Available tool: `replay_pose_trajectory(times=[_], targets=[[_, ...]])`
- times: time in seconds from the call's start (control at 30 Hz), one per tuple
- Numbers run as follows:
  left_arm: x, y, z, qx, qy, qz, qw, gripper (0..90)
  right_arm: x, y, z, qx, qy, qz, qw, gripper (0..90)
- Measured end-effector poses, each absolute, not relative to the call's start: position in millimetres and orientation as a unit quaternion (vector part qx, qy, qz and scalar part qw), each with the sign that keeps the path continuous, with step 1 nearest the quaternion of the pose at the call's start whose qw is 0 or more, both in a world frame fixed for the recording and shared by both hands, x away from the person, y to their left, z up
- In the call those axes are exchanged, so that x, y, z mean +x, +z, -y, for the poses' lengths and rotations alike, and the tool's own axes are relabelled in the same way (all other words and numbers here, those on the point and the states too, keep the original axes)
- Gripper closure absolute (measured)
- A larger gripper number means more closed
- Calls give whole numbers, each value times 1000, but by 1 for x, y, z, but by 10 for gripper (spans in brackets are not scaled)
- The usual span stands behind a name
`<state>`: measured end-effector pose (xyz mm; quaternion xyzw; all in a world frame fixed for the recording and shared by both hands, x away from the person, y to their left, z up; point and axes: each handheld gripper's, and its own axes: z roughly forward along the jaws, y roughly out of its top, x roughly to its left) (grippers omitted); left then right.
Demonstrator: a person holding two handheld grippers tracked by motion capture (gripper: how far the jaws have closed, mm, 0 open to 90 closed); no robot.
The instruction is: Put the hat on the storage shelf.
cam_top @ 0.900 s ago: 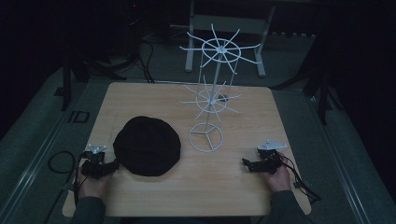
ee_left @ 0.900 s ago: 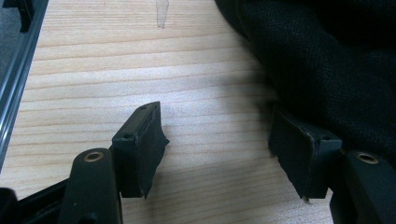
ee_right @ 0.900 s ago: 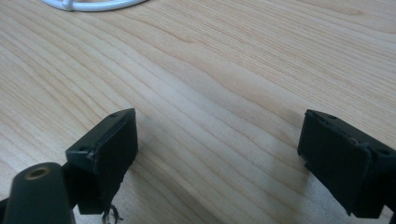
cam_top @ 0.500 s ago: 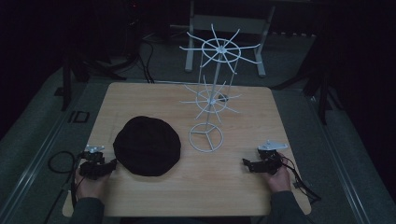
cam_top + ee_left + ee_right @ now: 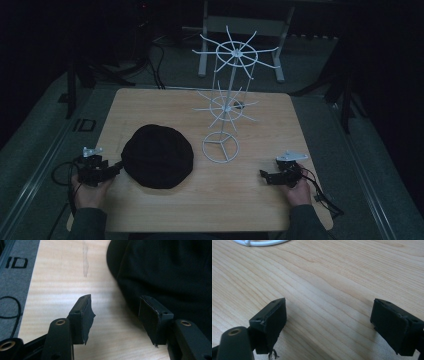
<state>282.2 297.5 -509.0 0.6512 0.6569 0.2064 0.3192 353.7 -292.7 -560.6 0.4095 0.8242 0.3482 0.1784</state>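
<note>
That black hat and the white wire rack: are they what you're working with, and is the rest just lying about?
Likely part of the job:
- black hat, at the open left gripper
- white wire rack, standing upright behind it
- right gripper, open over bare table

Just there:
- cables on the floor
- grey frame behind the table

Dim lab/studio: wood table (image 5: 200, 200) on grey mat (image 5: 45, 135), cables, stand legs behind.

My left gripper (image 5: 116, 168) and right gripper (image 5: 264, 175) rest low, jaws parted, one in each hand.
</note>
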Motion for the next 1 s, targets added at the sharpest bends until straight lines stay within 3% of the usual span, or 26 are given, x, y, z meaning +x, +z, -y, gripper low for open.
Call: replay_pose_trajectory(times=[0.4,1.0], targets=[[308,-490,-289,676,214,-625,328,430,354,-561,292,411,348,-823,178,134],[358,-516,-273,715,197,-621,256,426,353,-560,292,412,348,-823,178,134]])
